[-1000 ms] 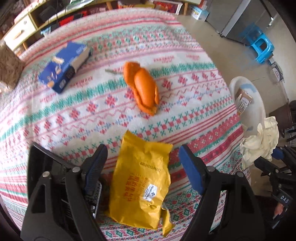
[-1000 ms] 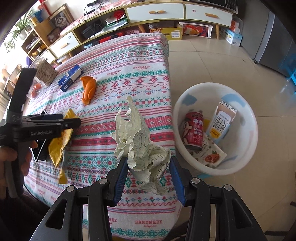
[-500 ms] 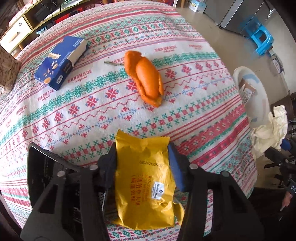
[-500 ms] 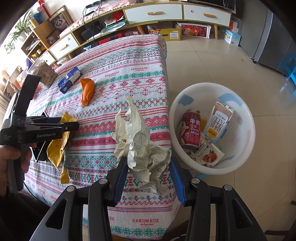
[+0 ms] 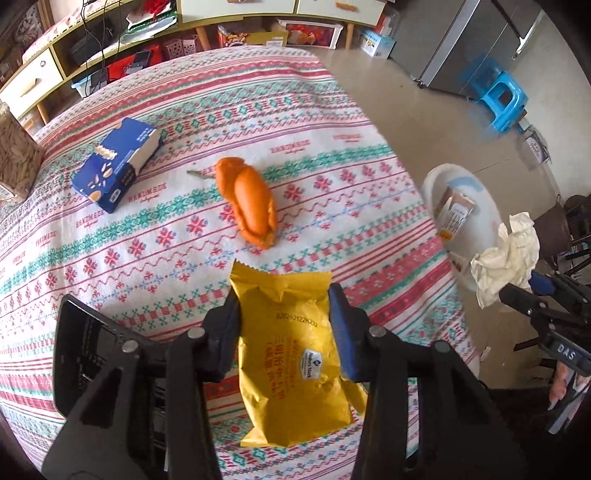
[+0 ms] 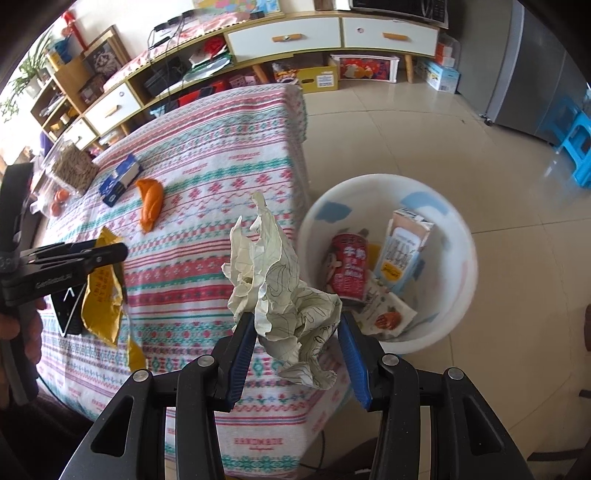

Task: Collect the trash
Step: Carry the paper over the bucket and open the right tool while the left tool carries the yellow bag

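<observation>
A yellow snack packet [image 5: 291, 354] hangs between the blue pads of my left gripper [image 5: 283, 295], whose jaws are closing and press its two sides. In the right wrist view the yellow packet [image 6: 101, 299] is lifted a little off the patterned tablecloth [image 6: 207, 192]. My right gripper [image 6: 295, 321] is shut on a crumpled sheet of printed paper [image 6: 280, 280], held over the table's edge beside a white basin [image 6: 388, 177] on the floor. The basin holds a red can [image 6: 349, 269], a drink carton [image 6: 404, 251] and a wrapper [image 6: 388, 317].
On the cloth lie an orange peel [image 5: 247, 203] and a blue box [image 5: 118, 166]. A black phone [image 5: 85, 350] rests under my left gripper. A woven container [image 5: 14, 162] stands at the far left. A blue stool [image 5: 506, 99] and a low cabinet [image 6: 332, 33] stand beyond.
My left jaws have closed from wide apart onto the yellow packet and raised it slightly. The right gripper has carried the crumpled paper a little sideways, still gripped.
</observation>
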`<state>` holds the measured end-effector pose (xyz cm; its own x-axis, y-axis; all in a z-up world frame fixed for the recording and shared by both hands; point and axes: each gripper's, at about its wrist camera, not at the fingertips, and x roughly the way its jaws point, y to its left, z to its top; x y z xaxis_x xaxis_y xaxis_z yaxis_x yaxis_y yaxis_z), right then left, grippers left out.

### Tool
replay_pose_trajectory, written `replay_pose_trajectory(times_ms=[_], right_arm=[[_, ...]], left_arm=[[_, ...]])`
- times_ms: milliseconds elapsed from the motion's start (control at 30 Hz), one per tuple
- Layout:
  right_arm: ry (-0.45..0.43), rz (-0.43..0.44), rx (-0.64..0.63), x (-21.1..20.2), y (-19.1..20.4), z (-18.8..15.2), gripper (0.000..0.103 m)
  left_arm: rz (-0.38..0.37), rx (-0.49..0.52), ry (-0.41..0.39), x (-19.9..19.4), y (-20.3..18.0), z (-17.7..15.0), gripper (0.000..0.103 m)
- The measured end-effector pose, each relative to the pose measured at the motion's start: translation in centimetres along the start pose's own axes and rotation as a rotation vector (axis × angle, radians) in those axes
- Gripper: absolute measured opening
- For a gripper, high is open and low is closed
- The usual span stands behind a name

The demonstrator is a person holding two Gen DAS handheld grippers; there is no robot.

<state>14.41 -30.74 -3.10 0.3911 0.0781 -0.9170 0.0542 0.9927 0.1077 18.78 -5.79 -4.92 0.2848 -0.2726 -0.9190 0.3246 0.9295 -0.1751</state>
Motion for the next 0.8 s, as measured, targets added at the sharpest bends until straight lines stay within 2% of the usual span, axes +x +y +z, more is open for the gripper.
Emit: replay_pose_trajectory(times_ms=[367,800], right_arm=[[0.0,-0.065,0.063,0.1,-4.5,0.1,0.048],[0.014,-0.093,0.107,1.1,-7.8,0.7,0.048]], left_arm=[[-0.023,0.025,-0.041,0.0,-3.1,0.8,0.041],[-0.036,0.042,-0.074,-0.3,-5.1,1.4,0.038]])
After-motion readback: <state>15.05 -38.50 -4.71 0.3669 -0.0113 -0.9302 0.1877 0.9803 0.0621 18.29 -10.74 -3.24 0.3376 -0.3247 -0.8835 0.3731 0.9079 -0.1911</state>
